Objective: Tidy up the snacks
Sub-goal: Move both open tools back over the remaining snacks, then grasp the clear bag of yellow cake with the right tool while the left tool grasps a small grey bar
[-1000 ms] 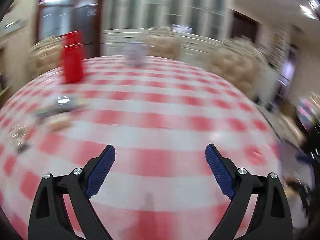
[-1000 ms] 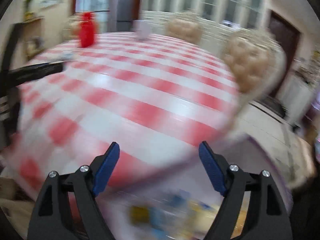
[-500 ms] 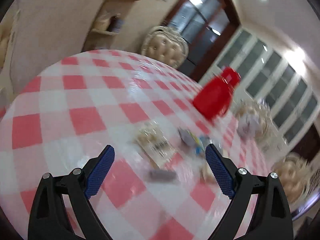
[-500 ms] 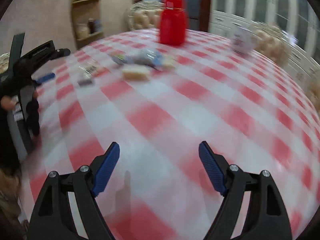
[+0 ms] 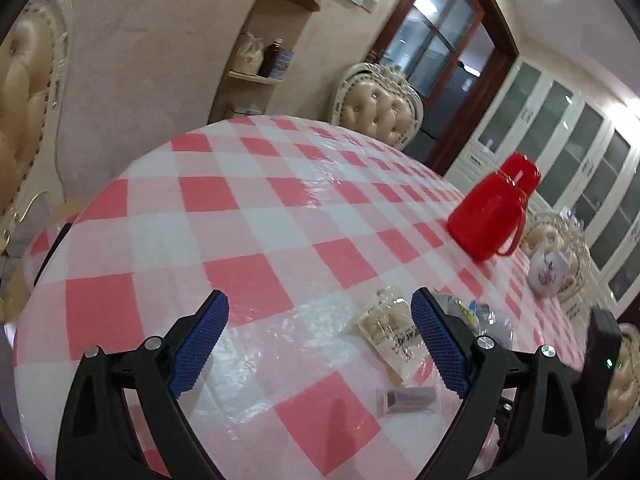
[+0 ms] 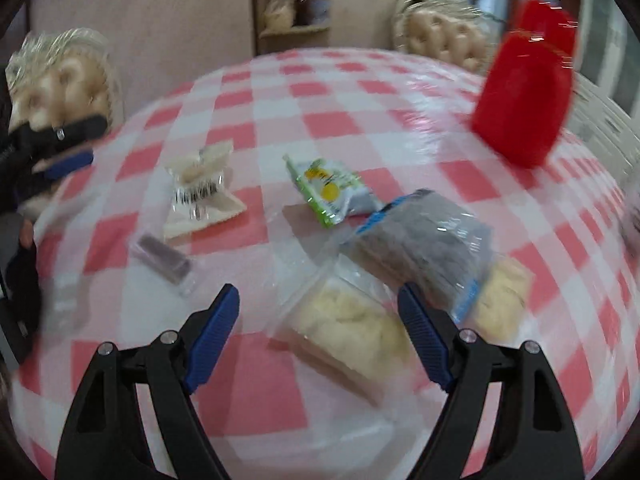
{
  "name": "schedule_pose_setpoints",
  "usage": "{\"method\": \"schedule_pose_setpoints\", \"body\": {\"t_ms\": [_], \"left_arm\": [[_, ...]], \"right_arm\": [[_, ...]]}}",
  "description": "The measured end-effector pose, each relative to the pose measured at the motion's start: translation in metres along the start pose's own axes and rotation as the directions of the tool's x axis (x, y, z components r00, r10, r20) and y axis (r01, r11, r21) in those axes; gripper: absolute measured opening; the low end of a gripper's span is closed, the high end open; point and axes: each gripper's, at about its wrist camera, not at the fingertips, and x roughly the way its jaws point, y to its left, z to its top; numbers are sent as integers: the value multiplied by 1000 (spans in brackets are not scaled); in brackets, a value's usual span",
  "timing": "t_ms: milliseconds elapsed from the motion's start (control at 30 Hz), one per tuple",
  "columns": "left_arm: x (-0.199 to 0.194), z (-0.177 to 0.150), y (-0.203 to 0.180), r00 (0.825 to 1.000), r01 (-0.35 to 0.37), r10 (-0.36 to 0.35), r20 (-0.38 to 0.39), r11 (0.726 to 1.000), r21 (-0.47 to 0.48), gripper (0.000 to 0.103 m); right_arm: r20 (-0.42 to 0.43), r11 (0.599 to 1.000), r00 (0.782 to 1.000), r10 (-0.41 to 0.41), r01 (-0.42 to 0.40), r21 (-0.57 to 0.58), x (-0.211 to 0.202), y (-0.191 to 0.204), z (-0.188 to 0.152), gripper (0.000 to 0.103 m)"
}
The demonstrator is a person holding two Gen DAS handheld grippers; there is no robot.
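Observation:
Several snack packets lie on the red-and-white checked table (image 6: pixel 320 120). In the right wrist view: a clear pack of pale biscuits (image 6: pixel 200 188), a green-yellow packet (image 6: pixel 328 190), a small dark bar (image 6: pixel 164 260), a grey-blue bag (image 6: pixel 424 240) and a pale cake pack (image 6: pixel 348 320). My right gripper (image 6: pixel 318 336) is open and empty just above the cake pack. In the left wrist view the biscuit pack (image 5: pixel 390 332) and the dark bar (image 5: pixel 408 398) lie right of centre. My left gripper (image 5: pixel 320 344) is open and empty over the table.
A red thermos jug (image 5: pixel 492 216) stands behind the snacks, also in the right wrist view (image 6: pixel 524 96). A white floral cup (image 5: pixel 548 272) stands beyond it. Padded chairs (image 5: pixel 380 108) ring the table. The left gripper shows at the left edge of the right wrist view (image 6: pixel 52 148).
Both grippers have swung left toward the snack pile. The snacks are now close under the right gripper and beside the left gripper's right finger. Both stay open.

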Motion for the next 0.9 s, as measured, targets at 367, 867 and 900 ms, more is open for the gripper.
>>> {"method": "schedule_pose_setpoints", "body": {"t_ms": [367, 867, 900], "left_arm": [[5, -5, -13, 1000, -1, 3, -20, 998, 59, 90], [22, -35, -67, 960, 199, -117, -254, 924, 326, 90], [25, -37, -70, 952, 214, -119, -282, 917, 336, 90]], "right_arm": [[9, 999, 999, 36, -36, 7, -29, 17, -41, 63], [152, 929, 977, -150, 86, 360, -96, 42, -94, 36], [172, 922, 975, -143, 69, 380, -101, 43, -99, 36]]}}
